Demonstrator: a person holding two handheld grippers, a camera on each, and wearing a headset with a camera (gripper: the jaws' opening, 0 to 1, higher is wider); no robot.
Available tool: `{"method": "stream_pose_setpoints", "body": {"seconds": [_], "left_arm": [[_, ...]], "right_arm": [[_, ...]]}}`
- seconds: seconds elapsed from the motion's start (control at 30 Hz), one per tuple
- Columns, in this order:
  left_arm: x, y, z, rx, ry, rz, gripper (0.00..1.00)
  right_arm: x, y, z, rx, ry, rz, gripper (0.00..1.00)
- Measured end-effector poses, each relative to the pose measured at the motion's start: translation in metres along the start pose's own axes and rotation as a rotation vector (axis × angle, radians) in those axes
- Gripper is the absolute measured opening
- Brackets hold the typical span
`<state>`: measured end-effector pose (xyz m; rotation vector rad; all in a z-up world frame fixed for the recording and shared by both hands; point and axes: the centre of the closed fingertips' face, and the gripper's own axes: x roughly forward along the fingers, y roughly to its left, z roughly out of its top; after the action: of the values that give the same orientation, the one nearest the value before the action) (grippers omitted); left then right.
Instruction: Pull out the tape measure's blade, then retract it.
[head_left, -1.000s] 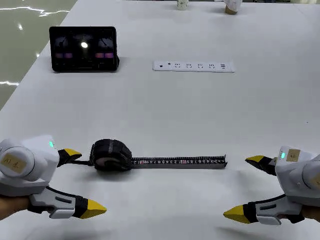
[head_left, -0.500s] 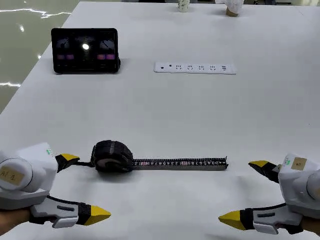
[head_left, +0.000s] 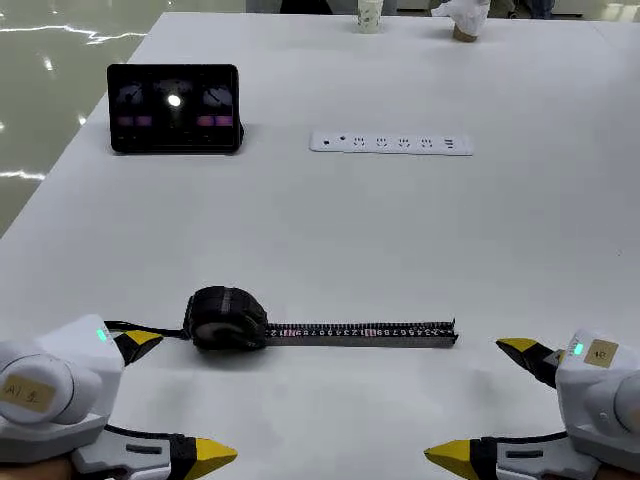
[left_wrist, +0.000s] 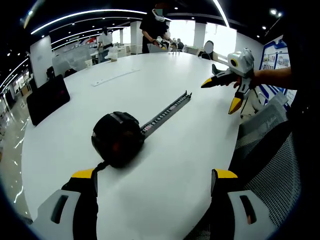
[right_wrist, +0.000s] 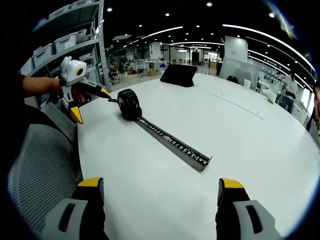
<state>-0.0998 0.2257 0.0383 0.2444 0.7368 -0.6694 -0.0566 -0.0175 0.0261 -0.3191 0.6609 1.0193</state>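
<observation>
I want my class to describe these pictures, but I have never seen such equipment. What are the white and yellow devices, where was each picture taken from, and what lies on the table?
There is no robot: a person works two hand-held tongs. The head view looks down from a headset; each round view comes from a camera on one pair, looking along its yellow-tipped jaws. The left tongs and right tongs are open and hold nothing. On the white table lies a black tape measure, its blade pulled out toward the right tongs. Farther back are a tablet and a power strip.
</observation>
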Motion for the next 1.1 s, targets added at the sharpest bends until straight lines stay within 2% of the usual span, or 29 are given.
{"method": "stream_pose_setpoints", "body": {"seconds": [0.23, 0.53, 0.83, 0.93, 1.1], "left_arm": [[-0.003, -0.001, 0.003, -0.04, -0.028, 0.034, 0.94], [-0.009, 0.003, 0.007, -0.091, -0.075, 0.11, 0.98], [-0.01, -0.002, 0.006, -0.116, -0.086, 0.129, 0.99], [-0.01, -0.004, 0.007, -0.127, -0.089, 0.139, 0.99], [-0.011, -0.008, 0.011, -0.144, -0.103, 0.158, 0.99]], "right_arm": [[0.001, 0.003, 0.002, 0.014, -0.018, -0.019, 0.95], [-0.001, 0.012, 0.005, 0.028, -0.038, -0.044, 0.96], [-0.003, 0.016, 0.007, 0.05, -0.05, -0.065, 0.96], [-0.003, 0.017, 0.011, 0.075, -0.072, -0.075, 0.97], [-0.003, 0.022, 0.013, 0.088, -0.081, -0.083, 0.98]]}}
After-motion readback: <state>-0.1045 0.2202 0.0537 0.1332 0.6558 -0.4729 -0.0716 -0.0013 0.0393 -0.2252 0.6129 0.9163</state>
